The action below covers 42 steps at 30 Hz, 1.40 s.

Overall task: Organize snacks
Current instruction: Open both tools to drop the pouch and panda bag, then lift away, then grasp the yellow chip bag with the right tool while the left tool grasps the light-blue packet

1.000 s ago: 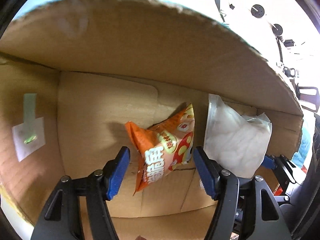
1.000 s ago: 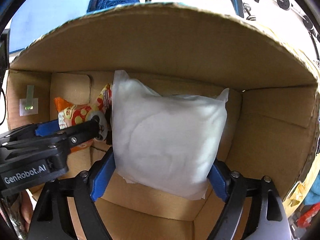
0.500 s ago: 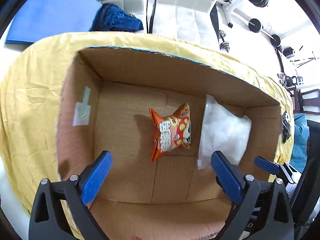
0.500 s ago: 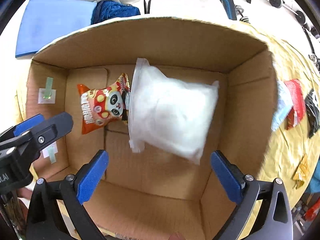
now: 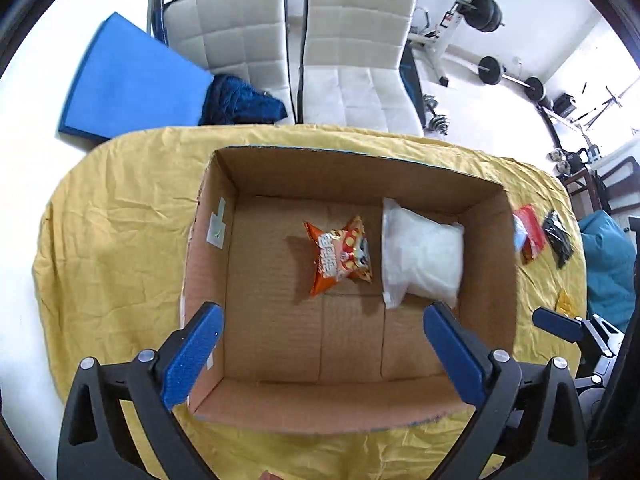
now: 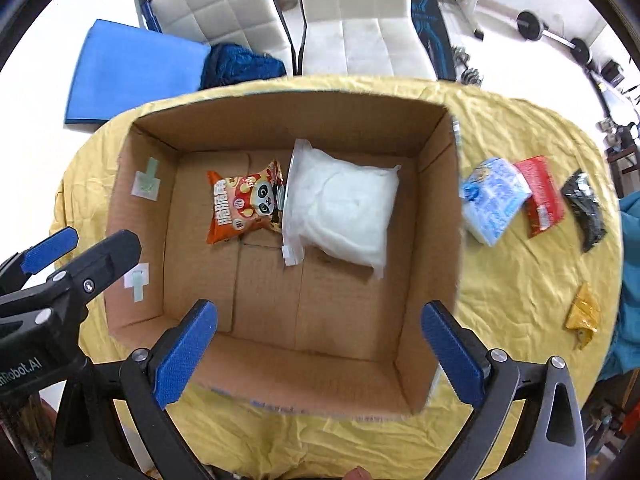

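Observation:
An open cardboard box (image 5: 208,248) (image 6: 436,216) stands on a yellow cloth. On its floor lie an orange panda snack bag (image 5: 340,256) (image 6: 244,206) and, to its right, a white plastic bag (image 5: 420,256) (image 6: 340,212). Outside the box on the right lie a blue-white pack (image 6: 494,200), a red pack (image 6: 540,196) (image 5: 530,234), a black pack (image 6: 586,208) (image 5: 558,238) and a small yellow packet (image 6: 582,314). My left gripper (image 5: 320,356) and right gripper (image 6: 320,352) both hang open and empty high above the box's near edge.
The yellow cloth (image 5: 120,248) covers the table. Two white chairs (image 5: 352,56) stand behind it, with a blue mat (image 5: 132,84) and a dark blue cloth (image 5: 240,102) at the left. Gym weights (image 5: 508,76) are at the back right. The left gripper's body (image 6: 60,296) shows in the right wrist view.
Both grippers have risen out of the box and opened wide. The right gripper let go of the white bag, which now lies on the box floor beside the orange bag.

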### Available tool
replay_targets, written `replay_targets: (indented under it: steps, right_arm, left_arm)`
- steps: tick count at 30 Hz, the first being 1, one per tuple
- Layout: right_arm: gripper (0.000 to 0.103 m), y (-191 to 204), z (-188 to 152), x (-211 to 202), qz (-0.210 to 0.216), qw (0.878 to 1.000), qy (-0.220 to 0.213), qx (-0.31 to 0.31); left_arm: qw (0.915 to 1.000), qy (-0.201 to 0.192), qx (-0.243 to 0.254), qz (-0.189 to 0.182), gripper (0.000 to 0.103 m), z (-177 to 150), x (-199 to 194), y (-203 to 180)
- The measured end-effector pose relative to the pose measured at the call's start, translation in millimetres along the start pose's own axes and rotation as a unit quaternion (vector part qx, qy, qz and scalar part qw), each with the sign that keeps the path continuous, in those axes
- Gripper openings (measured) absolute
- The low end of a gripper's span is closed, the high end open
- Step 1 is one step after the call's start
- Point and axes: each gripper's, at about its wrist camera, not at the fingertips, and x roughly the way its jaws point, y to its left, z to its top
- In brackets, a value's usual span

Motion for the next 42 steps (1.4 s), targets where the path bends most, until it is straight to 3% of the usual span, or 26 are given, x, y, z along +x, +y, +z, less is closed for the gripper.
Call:
replay_targets:
  steps: [6,15,27,34,42]
  right_arm:
    - [0.103,0.0,-32.2,-38.8,-0.005,0.999,-0.036,0.008]
    - [0.103,-4.1,-84.4,-83.7,0.011,0.998,-0.066,0.012]
    - [0.103,-26.3,-110.9,-123.2,0.036,0.995,-0.09,0.003]
    - [0.103,-109.2,-104.4,-144.1,0.035,0.994,-0.095,0.038]
    - [0.103,-283.9,-98.7,-128.0,-0.032,0.99,-0.056,0.126]
  left_arm:
    - [0.9994,-0.034,0.009,0.002,0.103,-27.7,-40.6,-8.4]
    - [0.9987,-0.05,0.012,0.002,0.103,-60.2,-77.0,-15.3]
    - [0.9976,-0.067,0.016,-0.01,0.103,-65.4,-107.6,-58.4]
    - [0.9957,-0.075,0.048,-0.026,0.103,-45.2,-106.2,-132.3]
    - [0.9945,-0.028,0.092,-0.043,0.103,-15.1,-49.9,-240.1]
